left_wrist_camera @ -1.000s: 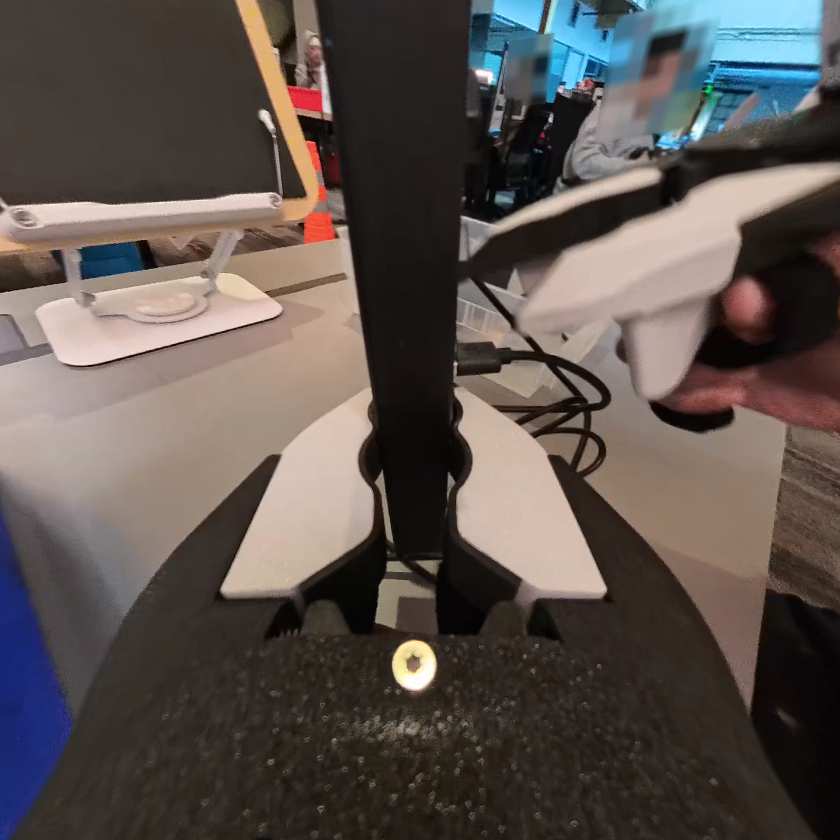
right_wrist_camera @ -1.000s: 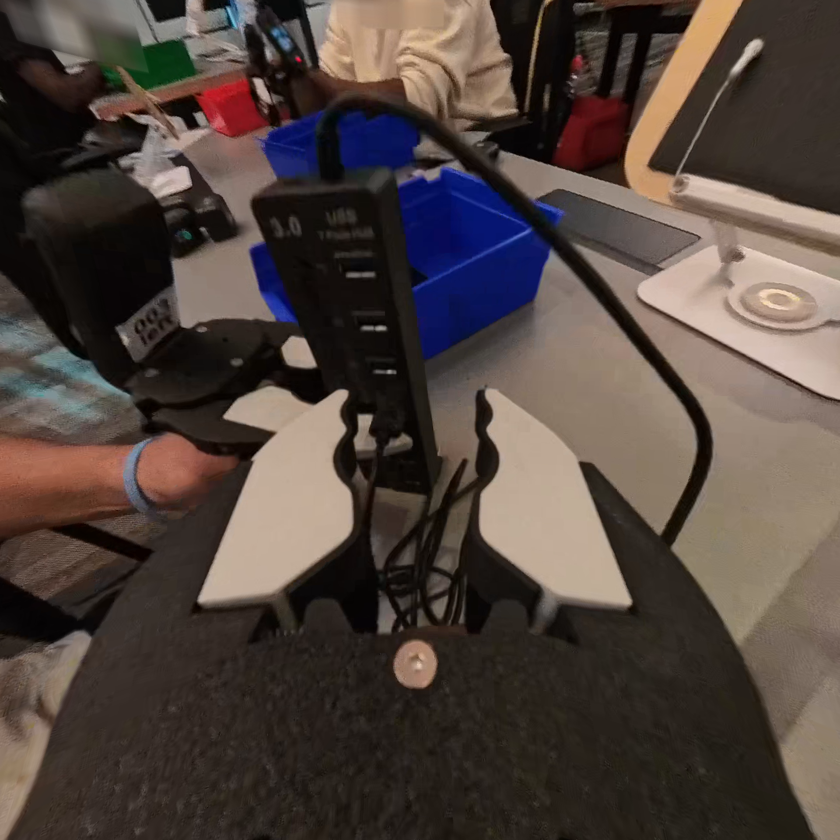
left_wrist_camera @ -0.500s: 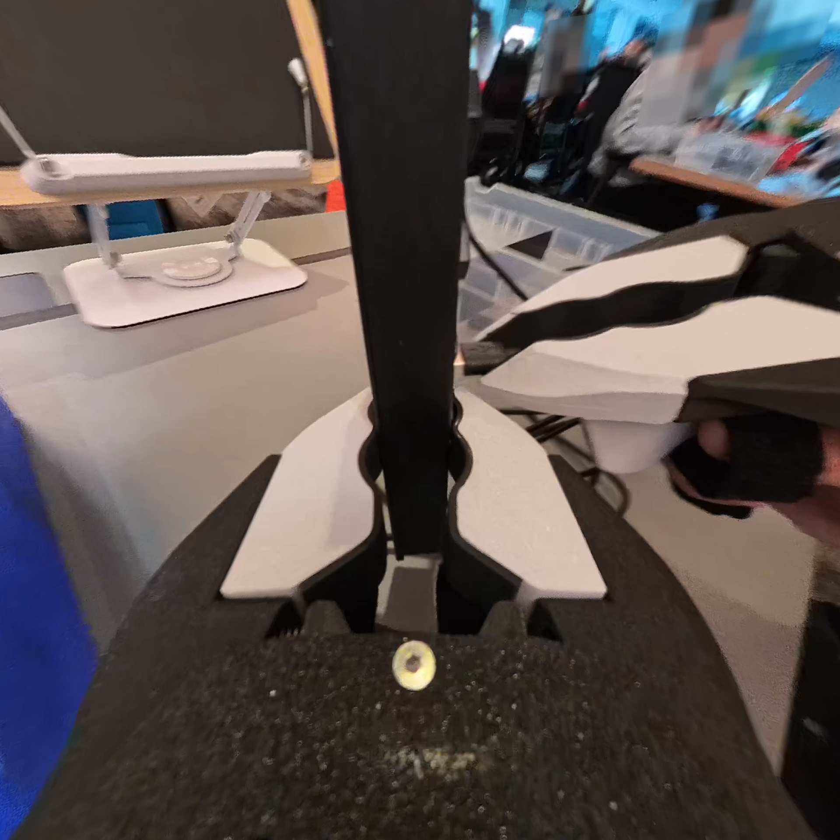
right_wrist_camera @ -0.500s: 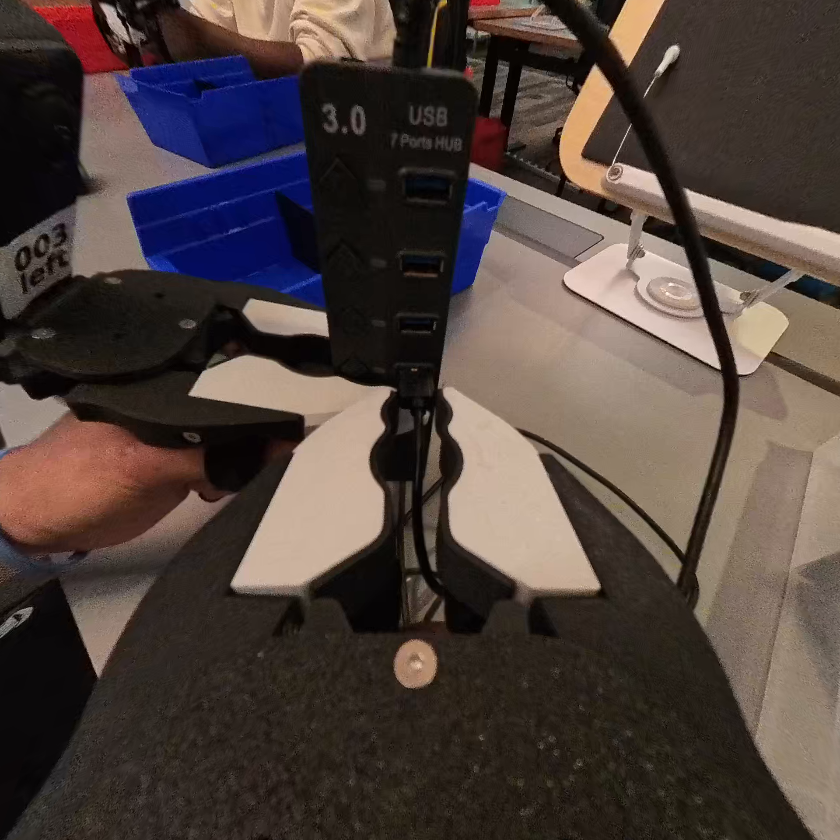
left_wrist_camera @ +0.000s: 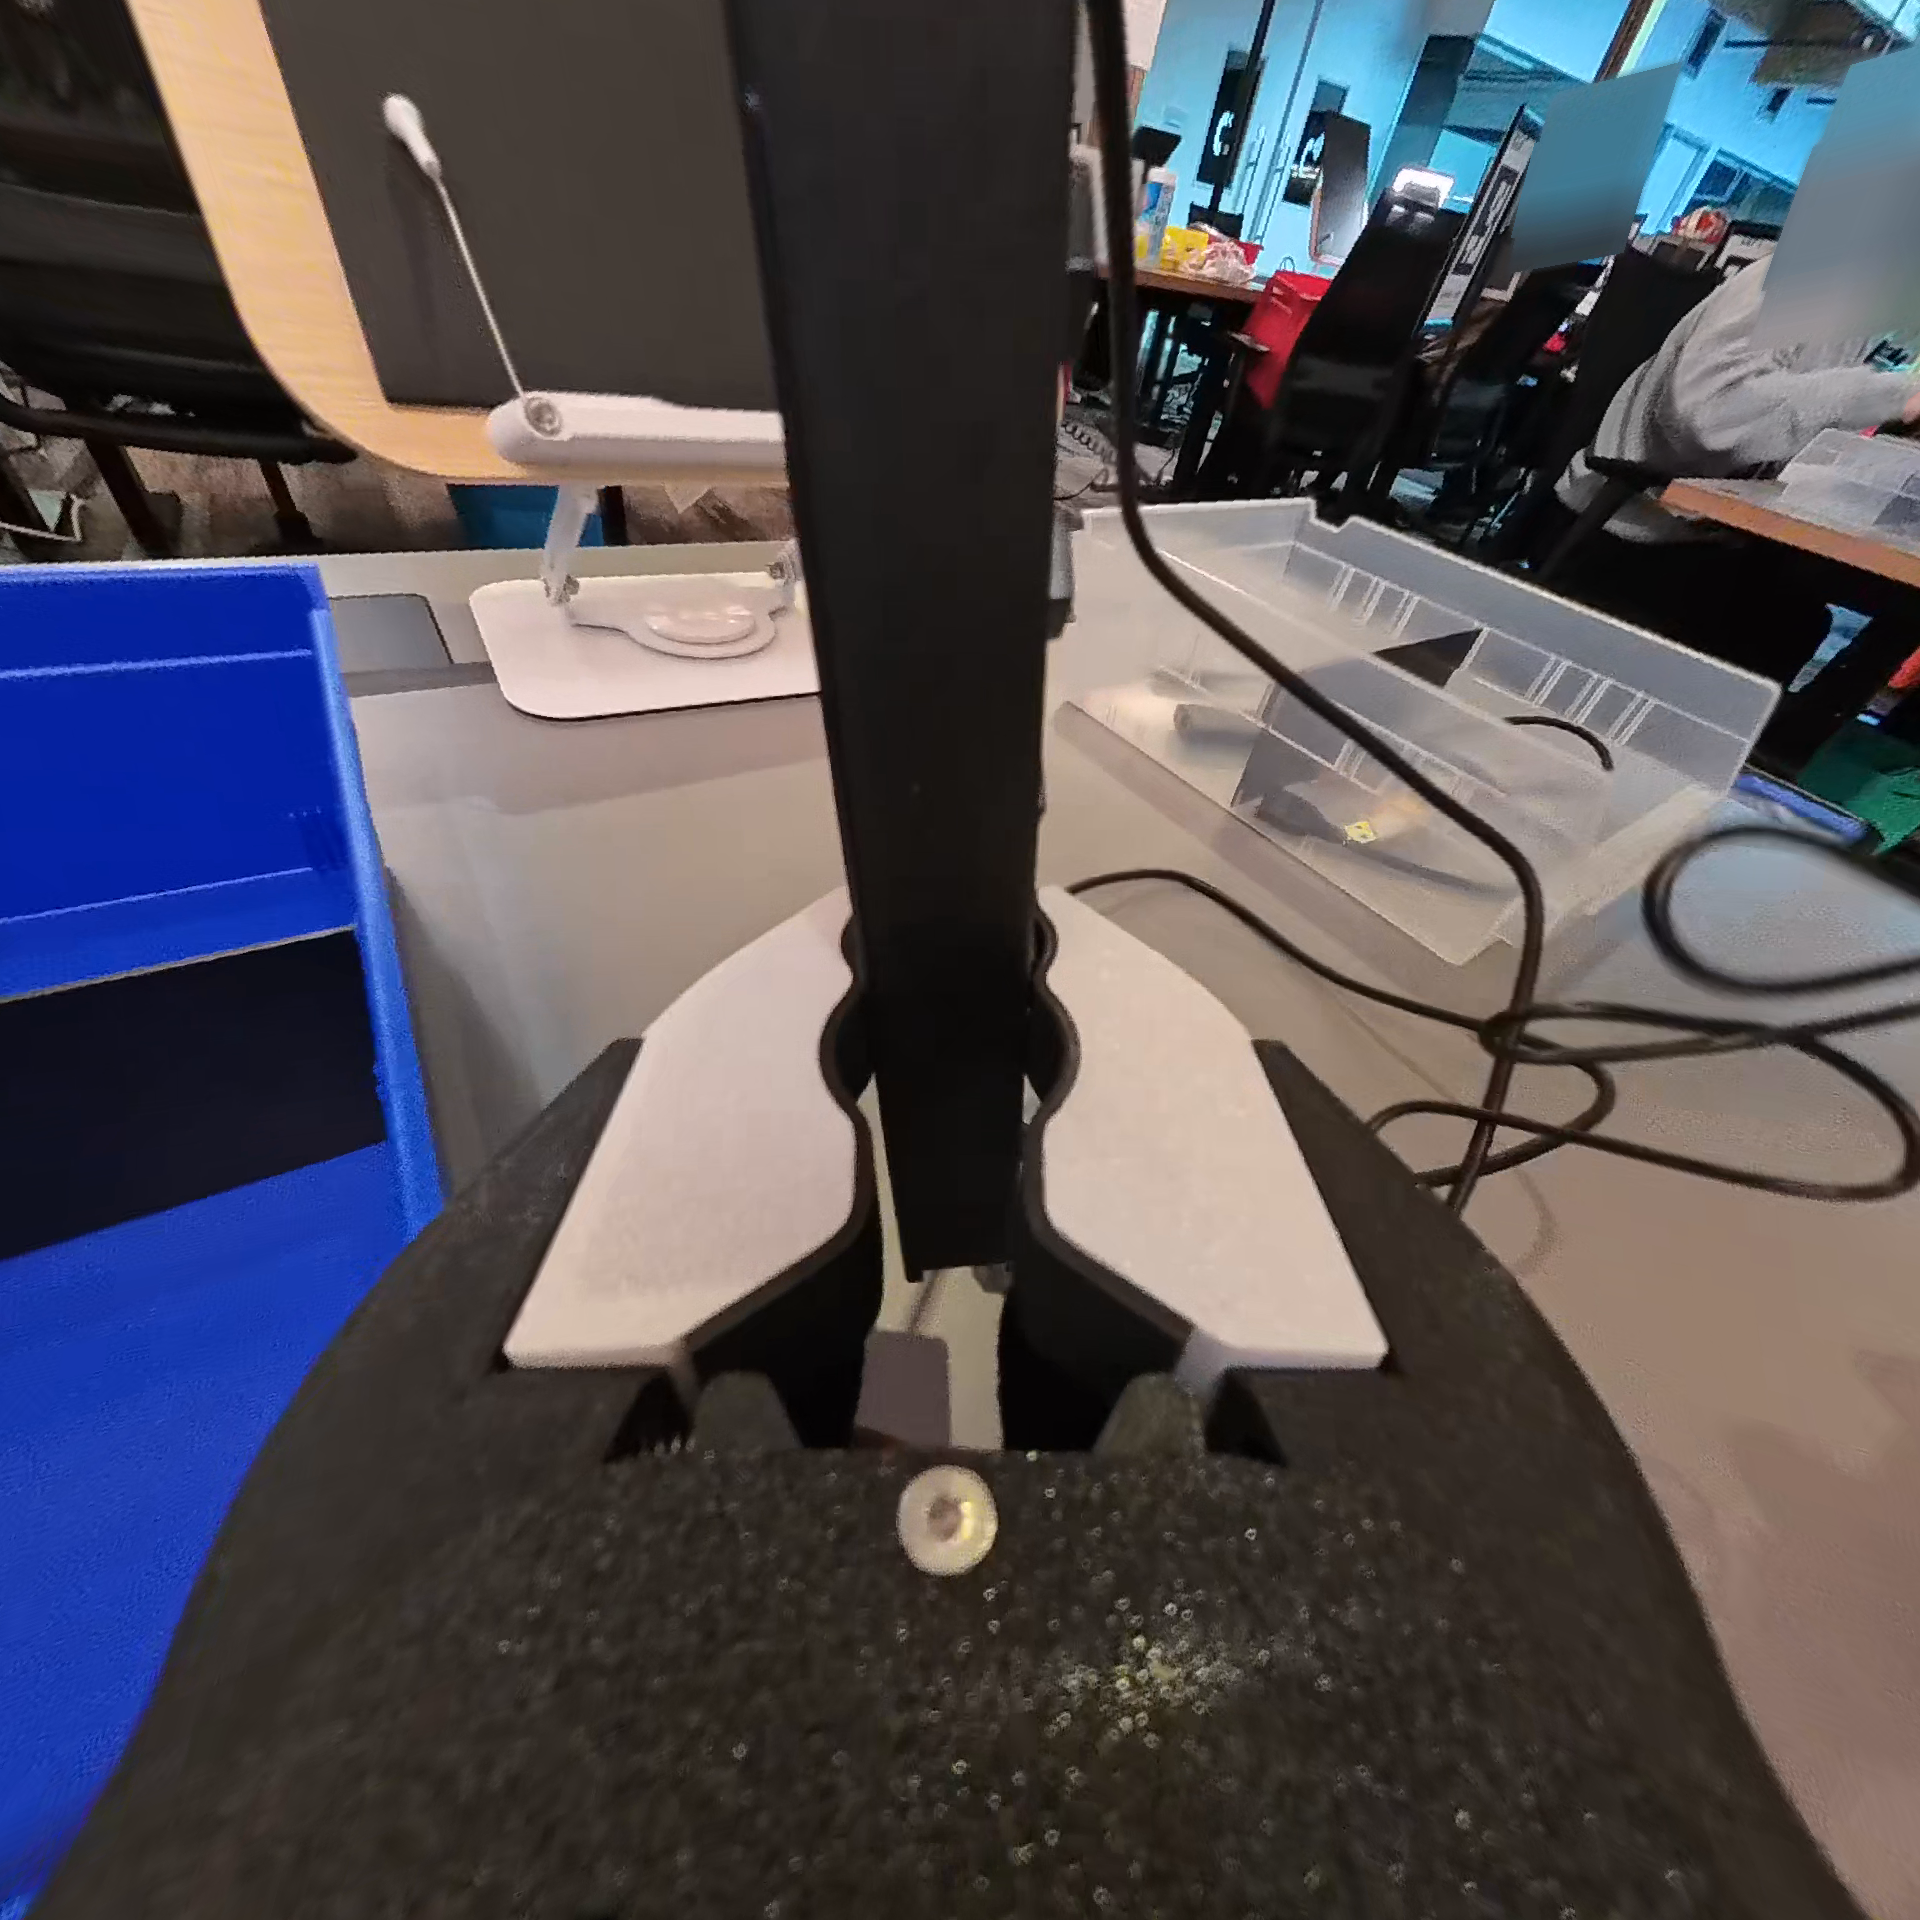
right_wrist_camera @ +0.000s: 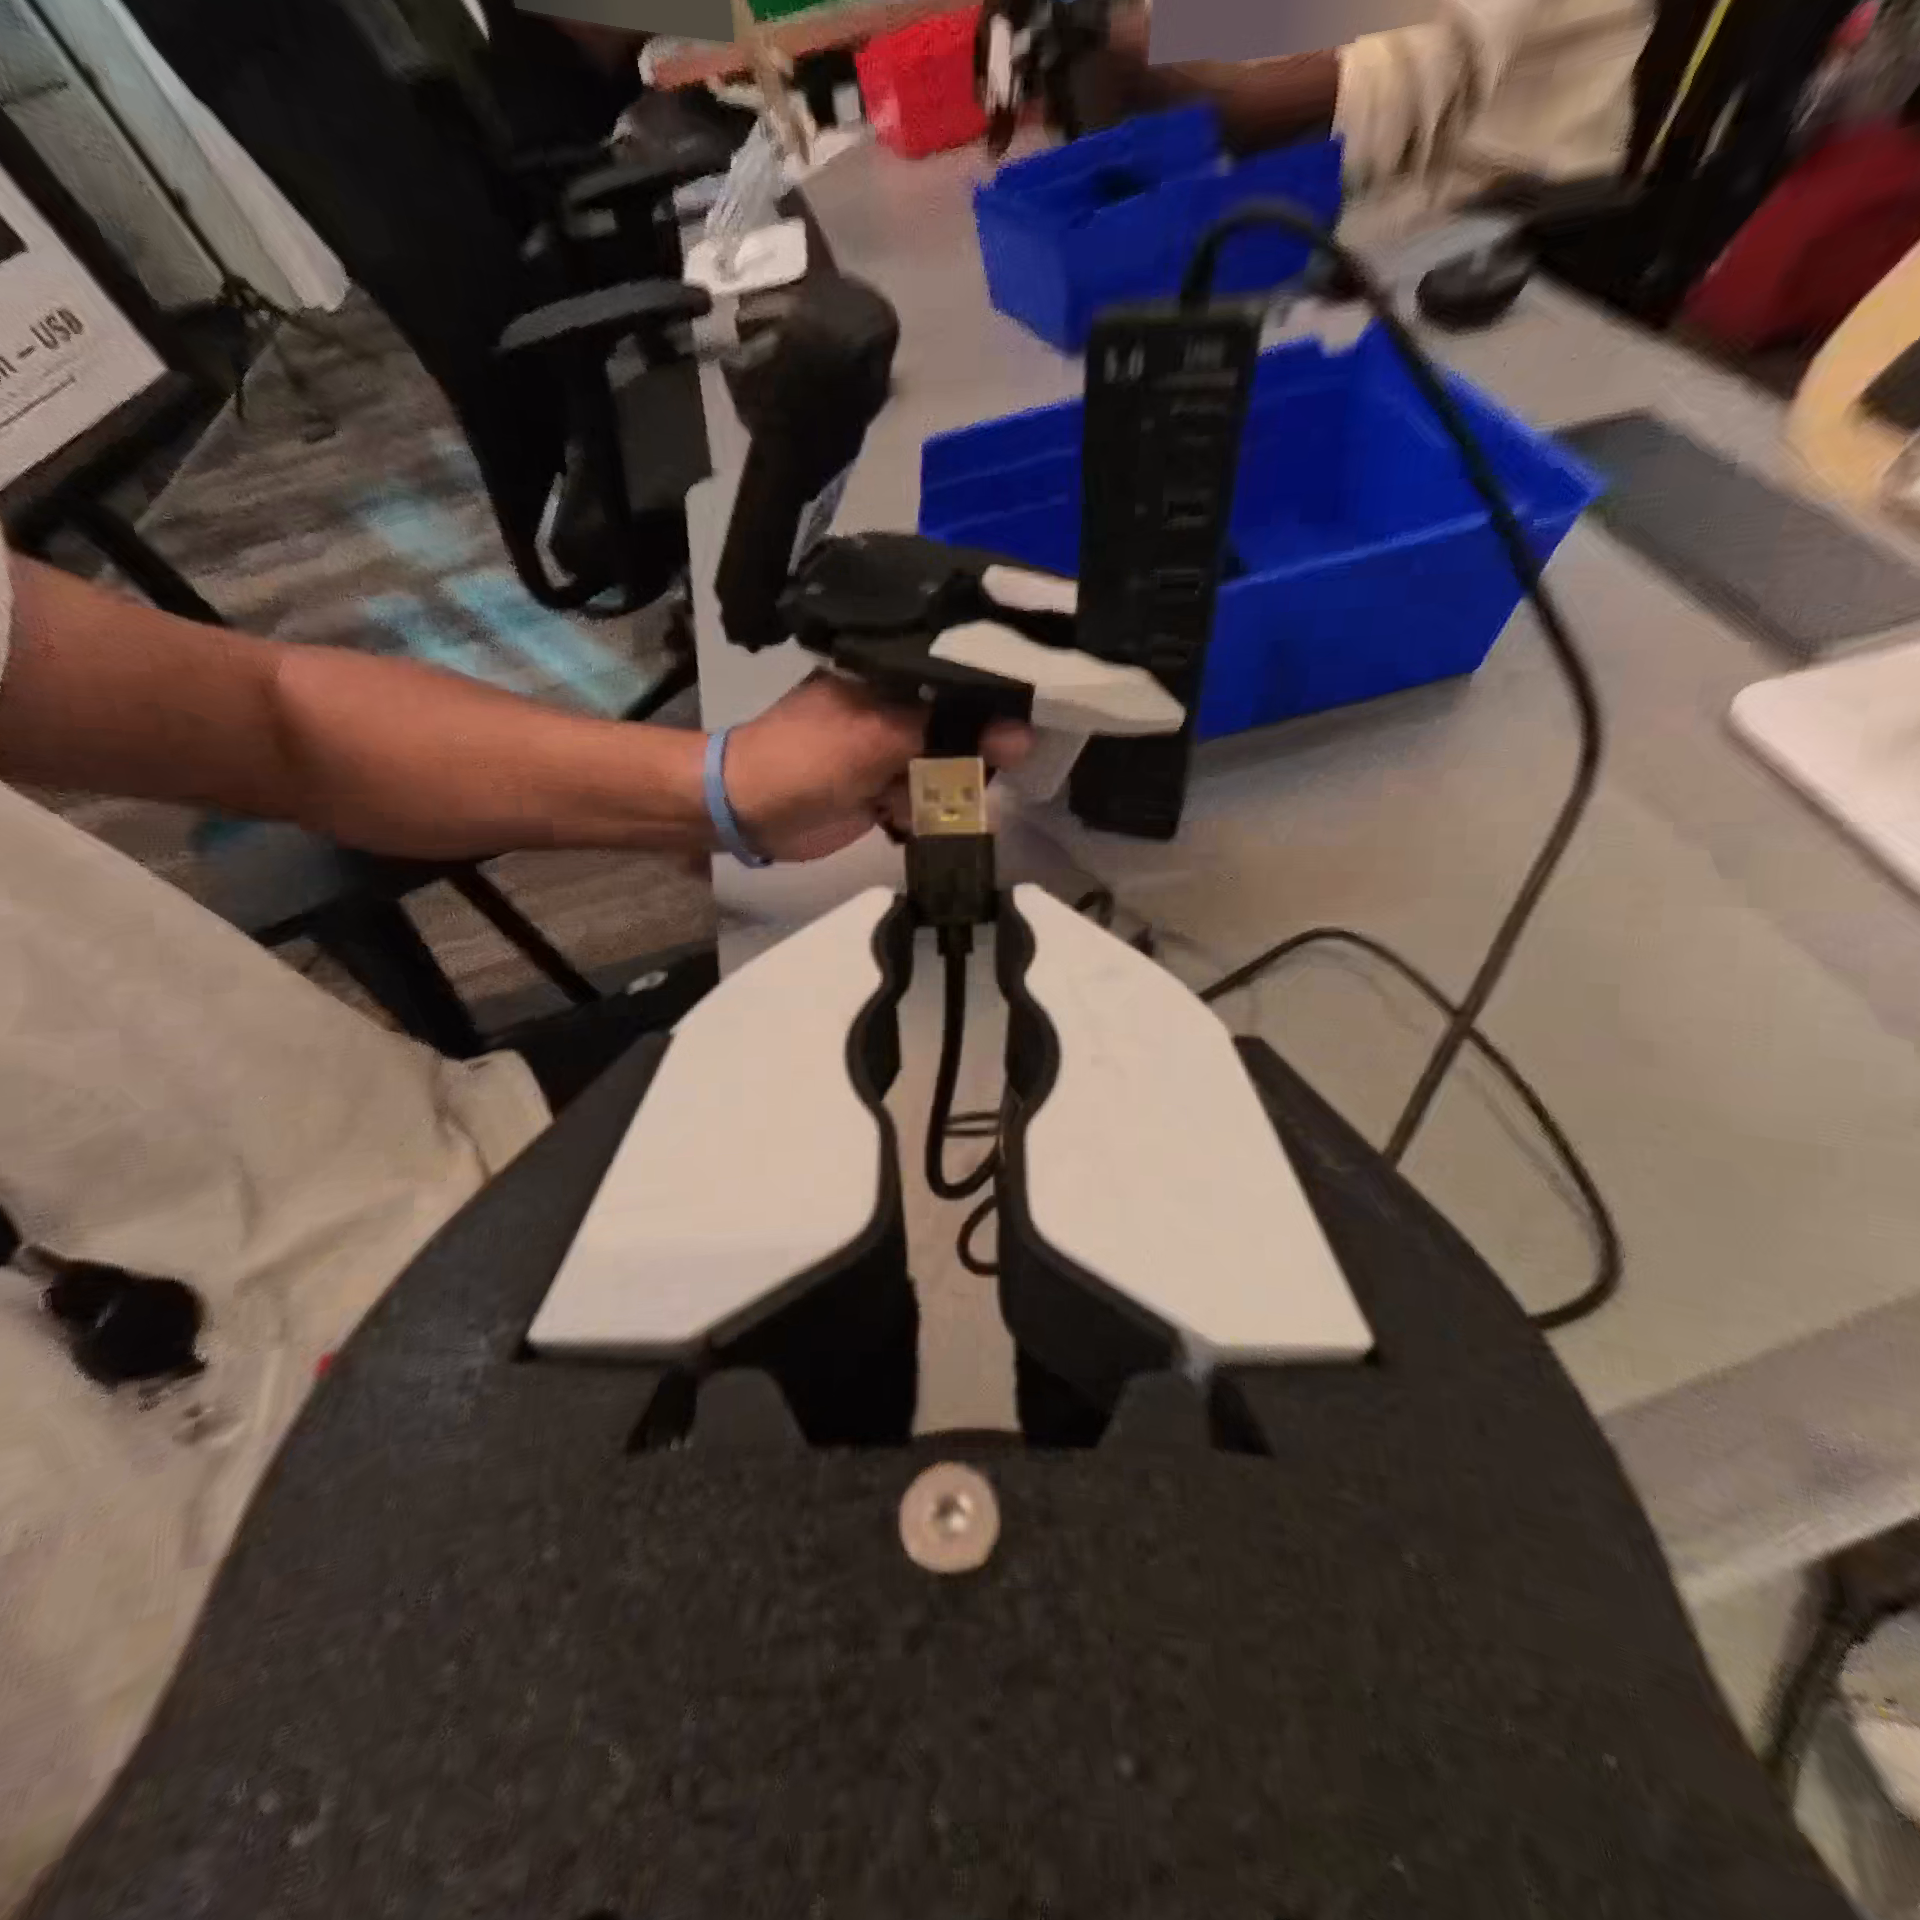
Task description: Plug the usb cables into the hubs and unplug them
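My left gripper [left_wrist_camera: 943, 956] is shut on a long black USB hub [left_wrist_camera: 914, 520] and holds it upright above the grey table. The same hub [right_wrist_camera: 1158, 540] shows in the right wrist view, with the left gripper [right_wrist_camera: 1122, 665] clamped on its lower part. My right gripper [right_wrist_camera: 948, 904] is shut on a black USB cable plug [right_wrist_camera: 948, 831]. Its metal end points forward, free of the hub and a short way in front of it. The cable [right_wrist_camera: 961, 1091] trails back between my fingers.
A blue bin [left_wrist_camera: 166, 883] stands at the left, also seen behind the hub [right_wrist_camera: 1351, 540]. A clear divided tray [left_wrist_camera: 1403, 727] lies at the right. Loose black cables [left_wrist_camera: 1662, 1039] loop on the table. A white stand [left_wrist_camera: 644, 644] holds a board at the back.
My right gripper has closed on the plug, pulled it out of the hub's lowest port and drawn back. The right gripper has left the left wrist view. The hub stays held upright.
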The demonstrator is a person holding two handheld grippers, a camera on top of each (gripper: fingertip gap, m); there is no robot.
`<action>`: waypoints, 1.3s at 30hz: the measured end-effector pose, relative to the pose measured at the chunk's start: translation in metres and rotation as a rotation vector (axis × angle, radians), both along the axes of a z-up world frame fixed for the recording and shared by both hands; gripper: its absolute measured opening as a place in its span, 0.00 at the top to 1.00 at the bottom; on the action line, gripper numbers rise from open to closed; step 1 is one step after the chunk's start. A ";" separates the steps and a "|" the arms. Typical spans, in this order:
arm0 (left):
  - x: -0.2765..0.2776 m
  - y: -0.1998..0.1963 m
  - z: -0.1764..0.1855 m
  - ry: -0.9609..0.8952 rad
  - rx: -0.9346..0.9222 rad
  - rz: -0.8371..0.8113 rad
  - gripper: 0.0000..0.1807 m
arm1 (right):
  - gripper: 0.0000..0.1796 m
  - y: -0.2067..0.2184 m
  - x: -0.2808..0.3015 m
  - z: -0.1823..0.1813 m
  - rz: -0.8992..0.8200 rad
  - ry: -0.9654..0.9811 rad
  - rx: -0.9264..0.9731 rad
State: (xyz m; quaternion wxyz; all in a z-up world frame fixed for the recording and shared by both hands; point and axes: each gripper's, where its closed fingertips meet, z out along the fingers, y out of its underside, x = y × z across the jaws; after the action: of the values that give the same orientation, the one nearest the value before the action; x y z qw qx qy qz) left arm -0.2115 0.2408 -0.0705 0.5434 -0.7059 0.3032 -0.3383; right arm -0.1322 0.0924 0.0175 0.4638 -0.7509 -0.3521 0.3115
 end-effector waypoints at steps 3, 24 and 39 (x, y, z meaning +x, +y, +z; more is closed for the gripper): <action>0.002 0.000 -0.007 0.011 -0.020 -0.011 0.86 | 0.92 -0.019 0.017 0.068 0.019 0.308 0.213; 0.022 -0.025 -0.016 0.075 0.022 -0.110 0.86 | 0.56 -0.005 0.048 -0.163 -0.232 -0.697 -0.224; 0.012 -0.014 -0.020 0.132 0.054 -0.060 0.86 | 0.91 -0.004 0.054 -0.195 -0.168 -0.763 -0.247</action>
State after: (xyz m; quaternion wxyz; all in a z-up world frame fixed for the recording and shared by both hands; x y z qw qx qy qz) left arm -0.1998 0.2272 -0.0905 0.5308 -0.7022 0.3686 -0.2989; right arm -0.0779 0.0884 -0.1776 0.2300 -0.8887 -0.3964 0.0116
